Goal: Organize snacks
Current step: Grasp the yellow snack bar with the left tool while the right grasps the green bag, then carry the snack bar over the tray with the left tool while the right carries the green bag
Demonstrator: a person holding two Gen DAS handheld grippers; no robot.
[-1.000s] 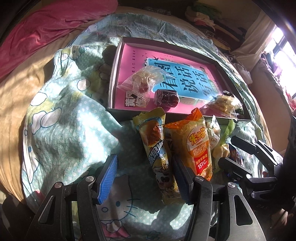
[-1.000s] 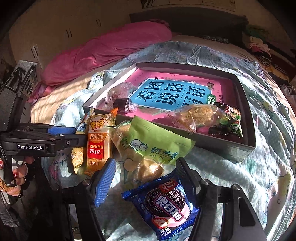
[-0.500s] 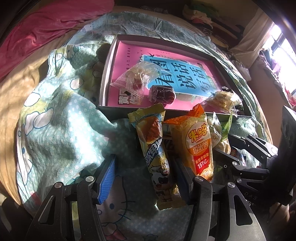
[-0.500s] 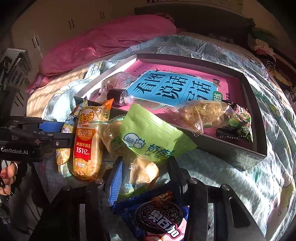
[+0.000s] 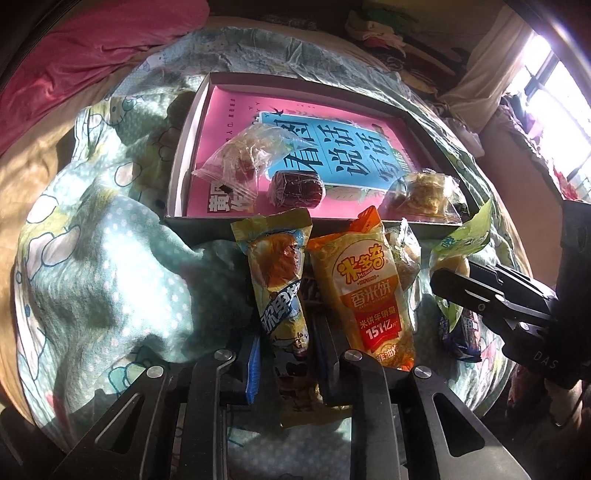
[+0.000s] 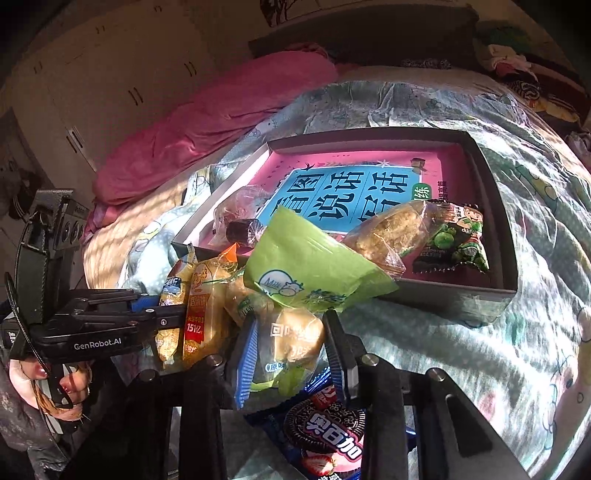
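Note:
A dark shallow box [image 5: 225,229] [image 6: 461,295] with a pink and blue book inside lies on the bed. It holds a clear candy bag [image 5: 243,162], a dark red wrapped sweet [image 5: 295,190], a clear pastry pack [image 6: 388,232] and a green pea packet [image 6: 458,240]. My left gripper [image 5: 286,354] is shut on a long yellow cake packet [image 5: 280,288]. An orange rice-cracker pack [image 5: 369,291] lies beside it. My right gripper [image 6: 291,350] is shut on a green milk-snack pack [image 6: 306,273], lifted a little. A blue Oreo-style pack [image 6: 325,424] lies under it.
The bed has a rumpled pale green cartoon quilt [image 5: 92,277] and a pink duvet [image 6: 207,122] at the back. White wardrobes [image 6: 110,74] stand behind. Piled clothes [image 5: 388,33] and a sunlit window [image 5: 546,74] are at the right.
Both grippers have closed: the left on the long yellow packet, the right on the green pack, which has risen and tilted toward the box. Both moved forward toward the snacks.

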